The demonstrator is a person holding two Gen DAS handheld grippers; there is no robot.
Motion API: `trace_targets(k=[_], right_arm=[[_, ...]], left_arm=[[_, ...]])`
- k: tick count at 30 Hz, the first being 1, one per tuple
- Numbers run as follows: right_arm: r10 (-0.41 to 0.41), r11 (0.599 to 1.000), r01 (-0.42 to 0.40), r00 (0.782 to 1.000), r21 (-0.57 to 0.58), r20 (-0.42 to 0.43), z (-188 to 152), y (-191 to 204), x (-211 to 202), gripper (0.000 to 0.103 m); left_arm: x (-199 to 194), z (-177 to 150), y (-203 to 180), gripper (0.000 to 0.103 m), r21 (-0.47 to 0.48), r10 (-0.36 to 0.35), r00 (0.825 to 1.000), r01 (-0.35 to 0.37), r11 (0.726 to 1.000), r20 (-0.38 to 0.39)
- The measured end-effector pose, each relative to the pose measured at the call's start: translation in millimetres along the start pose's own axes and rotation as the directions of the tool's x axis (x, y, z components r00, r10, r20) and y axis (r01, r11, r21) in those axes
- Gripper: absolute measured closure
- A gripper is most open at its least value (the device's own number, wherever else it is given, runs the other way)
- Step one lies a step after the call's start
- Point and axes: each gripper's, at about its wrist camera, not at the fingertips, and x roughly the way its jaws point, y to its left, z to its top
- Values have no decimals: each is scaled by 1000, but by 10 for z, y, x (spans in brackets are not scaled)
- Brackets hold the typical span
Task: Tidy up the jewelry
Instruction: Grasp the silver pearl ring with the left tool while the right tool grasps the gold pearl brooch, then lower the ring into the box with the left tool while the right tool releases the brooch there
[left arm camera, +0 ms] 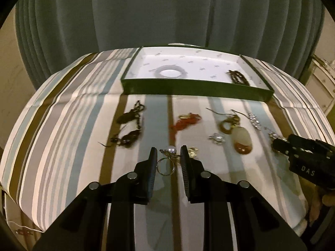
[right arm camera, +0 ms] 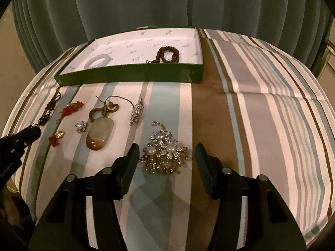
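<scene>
Left gripper [left arm camera: 167, 154] is hanging with its fingers parted around a pearl ring [left arm camera: 167, 160] lying on the striped cloth [right arm camera: 261, 104] covering the desk; the ring is sitting between the pads, and I cannot tell whether either pad is touching it. Right gripper [right arm camera: 166, 152] is standing wide open over a large pearl brooch [right arm camera: 164, 153], fingers well apart on either side, nothing held.

I am judging this as the pick-up step: both pieces are being lined up for a grasp, with the green box [right arm camera: 129, 76] at the far edge of the cloth as the likely destination. Next move is calling for a gentle closing on the thin ring band, low enough to catch it without it slipping flat, then a lift and carry forward to the box.

Counting what I am seeing: two pieces are already lying in the box, one pale bangle [right arm camera: 97, 61] and one brown bead strand [right arm camera: 167, 55]. Loose on the cloth are one ring, one brooch, one jade pendant [right arm camera: 100, 132] on a cord, one red knotted tassel [right arm camera: 67, 113], one dark charm string [left arm camera: 129, 127], one rhinestone bar clip [right arm camera: 137, 112], one small pearl flower piece [right arm camera: 80, 126] and one small gold piece [right arm camera: 59, 134].
</scene>
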Motion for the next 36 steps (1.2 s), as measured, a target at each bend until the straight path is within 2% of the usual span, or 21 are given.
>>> trace_targets(k=[5, 8, 23, 36], right_arm=[[-27, 999, 27, 1000, -42, -3, -22, 61, 62, 44], [-41, 998, 42, 999, -55, 8, -47, 67, 56, 54], [11, 999, -10, 1000, -33, 29, -99, 60, -39, 56], [40, 999, -35, 990, -39, 133, 79, 100, -442, 56]], left_arm=[[46, 4, 76, 80, -19, 12, 1000, -12, 1000, -6], [69, 8, 90, 80, -23, 14, 1000, -14, 1000, -13], [58, 1, 73, 80, -20, 14, 1000, -14, 1000, -9], [-91, 186, 4, 80, -4, -9, 999, 9, 1000, 34]])
